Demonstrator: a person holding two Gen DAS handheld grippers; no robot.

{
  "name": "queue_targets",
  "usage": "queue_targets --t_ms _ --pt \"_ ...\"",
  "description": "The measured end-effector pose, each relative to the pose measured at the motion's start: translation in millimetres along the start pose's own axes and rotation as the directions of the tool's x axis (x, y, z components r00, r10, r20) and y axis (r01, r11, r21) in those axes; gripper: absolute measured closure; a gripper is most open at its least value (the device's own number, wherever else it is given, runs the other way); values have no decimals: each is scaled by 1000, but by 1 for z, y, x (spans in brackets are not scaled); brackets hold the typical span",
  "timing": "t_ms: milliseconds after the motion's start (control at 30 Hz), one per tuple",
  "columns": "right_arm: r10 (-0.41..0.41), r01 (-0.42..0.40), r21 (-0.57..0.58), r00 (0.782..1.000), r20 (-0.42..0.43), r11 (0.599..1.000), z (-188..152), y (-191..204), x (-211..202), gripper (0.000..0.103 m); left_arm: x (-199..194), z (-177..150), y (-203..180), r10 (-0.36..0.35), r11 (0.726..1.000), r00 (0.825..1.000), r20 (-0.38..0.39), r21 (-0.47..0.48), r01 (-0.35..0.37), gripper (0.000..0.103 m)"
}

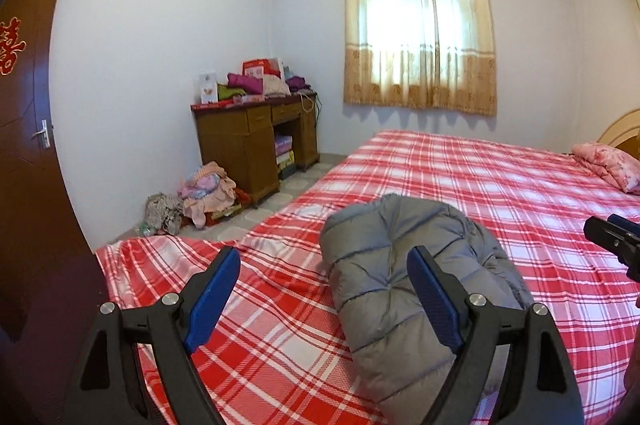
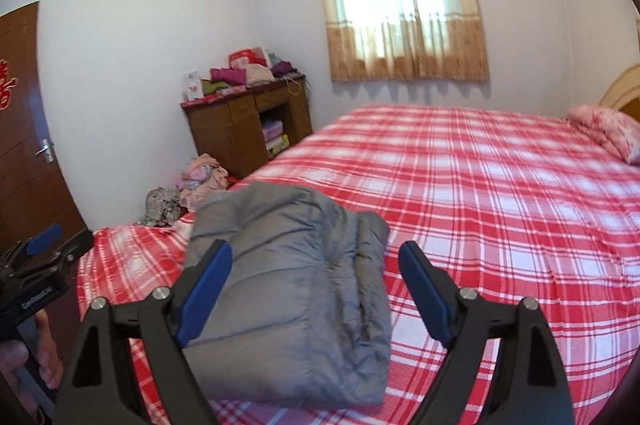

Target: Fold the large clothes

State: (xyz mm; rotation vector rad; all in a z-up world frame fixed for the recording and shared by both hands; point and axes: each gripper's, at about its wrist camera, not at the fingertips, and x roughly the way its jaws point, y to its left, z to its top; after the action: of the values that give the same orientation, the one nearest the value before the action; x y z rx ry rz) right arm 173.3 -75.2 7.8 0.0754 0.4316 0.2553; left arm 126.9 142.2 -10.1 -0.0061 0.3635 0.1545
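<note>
A grey quilted puffer jacket (image 1: pixel 404 265) lies folded into a thick bundle on the red plaid bed (image 1: pixel 500 177). My left gripper (image 1: pixel 324 259) is open above the bed, its blue pads wide apart and clear of the jacket, which lies below and to the right. In the right wrist view the jacket (image 2: pixel 296 257) rests near the bed's (image 2: pixel 480 185) left corner. My right gripper (image 2: pixel 316 253) is open above it with nothing pressed between the pads. The right gripper (image 1: pixel 612 237) shows at the left wrist view's right edge, the left gripper (image 2: pixel 40 249) at the other view's left edge.
A pink floral pillow (image 1: pixel 608 165) lies at the bed's head. A wooden desk (image 1: pixel 256 141) piled with clothes stands in the corner, with a heap of clothes (image 1: pixel 204 197) on the floor beside it. A brown door (image 1: pixel 28 129) is at the left, a curtained window (image 1: pixel 420 25) behind.
</note>
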Motion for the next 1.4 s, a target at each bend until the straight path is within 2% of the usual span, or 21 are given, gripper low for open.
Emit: queue_targets --t_ms 267,1400 --pt "6 -5 -21 999 40 1000 3 5 -16 14 -18 11 3 -8 1000 999 36 -13 9 17" --pt "37 -36 -14 999 25 999 -15 9 -19 14 -15 7 2 -11 1000 1000 21 4 11 17"
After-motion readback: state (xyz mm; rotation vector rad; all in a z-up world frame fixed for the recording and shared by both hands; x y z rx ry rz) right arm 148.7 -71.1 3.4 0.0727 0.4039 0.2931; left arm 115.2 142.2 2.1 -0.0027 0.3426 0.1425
